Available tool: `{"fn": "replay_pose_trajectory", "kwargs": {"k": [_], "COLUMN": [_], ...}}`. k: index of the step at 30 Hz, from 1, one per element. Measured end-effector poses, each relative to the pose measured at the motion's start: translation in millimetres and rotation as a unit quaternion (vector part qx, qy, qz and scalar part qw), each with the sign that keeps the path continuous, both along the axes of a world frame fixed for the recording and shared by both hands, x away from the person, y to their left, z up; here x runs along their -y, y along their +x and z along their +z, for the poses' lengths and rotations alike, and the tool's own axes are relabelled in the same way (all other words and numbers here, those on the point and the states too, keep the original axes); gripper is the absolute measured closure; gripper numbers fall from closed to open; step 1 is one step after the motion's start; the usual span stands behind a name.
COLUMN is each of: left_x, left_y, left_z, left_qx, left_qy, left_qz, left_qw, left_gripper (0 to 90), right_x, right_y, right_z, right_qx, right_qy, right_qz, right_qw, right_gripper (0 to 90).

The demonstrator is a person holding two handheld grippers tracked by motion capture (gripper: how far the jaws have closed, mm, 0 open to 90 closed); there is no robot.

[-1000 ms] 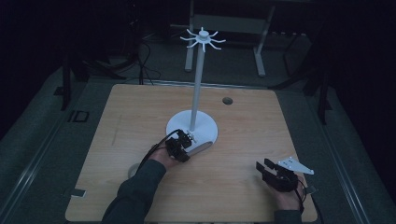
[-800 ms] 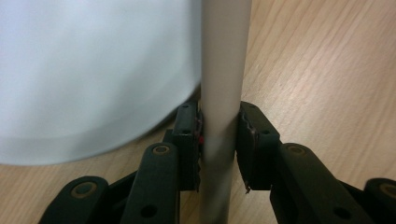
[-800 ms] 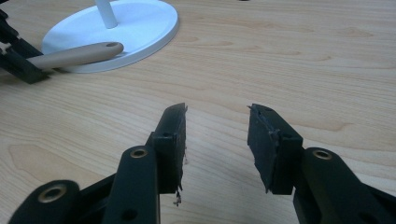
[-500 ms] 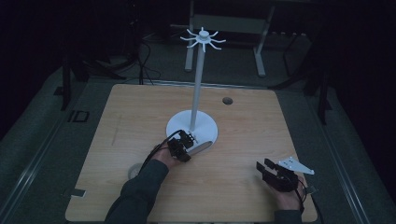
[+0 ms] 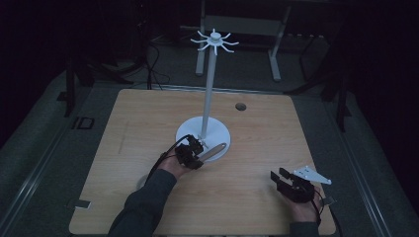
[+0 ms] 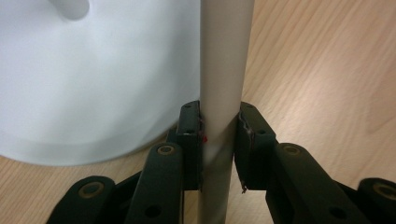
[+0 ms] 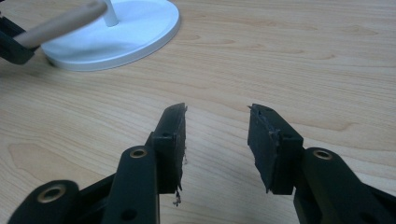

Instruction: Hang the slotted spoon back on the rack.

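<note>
A white stand has a round base (image 5: 213, 129), a tall pole (image 5: 210, 89) and a ring of hooks (image 5: 215, 41) at the top. My left gripper (image 5: 198, 149) is at the base's front edge, shut on a beige rod (image 5: 216, 149) that points right over the rim. In the left gripper view the jaws (image 6: 219, 119) clamp the rod (image 6: 226, 56) from both sides, with the white base (image 6: 93, 74) just beyond. My right gripper (image 5: 284, 176) rests open near the table's front right; its jaws (image 7: 217, 133) have only bare wood between them.
The wooden table (image 5: 148, 128) has a small dark hole (image 5: 240, 106) at the back right. The right gripper view shows the base (image 7: 126, 28) and the held rod (image 7: 60, 23) farther off. Dark floor, cables and a frame surround the table.
</note>
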State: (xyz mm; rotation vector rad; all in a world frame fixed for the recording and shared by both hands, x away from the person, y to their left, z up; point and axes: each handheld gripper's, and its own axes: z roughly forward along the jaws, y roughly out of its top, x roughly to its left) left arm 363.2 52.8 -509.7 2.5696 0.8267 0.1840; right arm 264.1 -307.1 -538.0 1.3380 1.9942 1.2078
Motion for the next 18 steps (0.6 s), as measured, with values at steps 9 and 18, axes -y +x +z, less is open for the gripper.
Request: {"fn": "replay_pose_trajectory", "kwargs": {"k": [9, 18], "left_x": [-2.9, 1.5], "left_y": [-3.9, -11.1], "left_z": [12.1, 28.0], "left_qx": [0.005, 0.038], "left_qy": [-0.047, -0.070], "left_qz": [0.002, 0.007], "left_qw": [0.9989, 0.9968], "left_gripper": [73.7, 73.8], "right_x": [0.2, 0.2], "right_y": [0.3, 0.4], "right_z": [-0.2, 0.1], "right_qx": [0.000, 0.001], "right_qy": [0.000, 0.000], "right_qz": [-0.001, 0.000], "right_qw": [1.0000, 1.0000], "right_gripper": [56.1, 56.0]}}
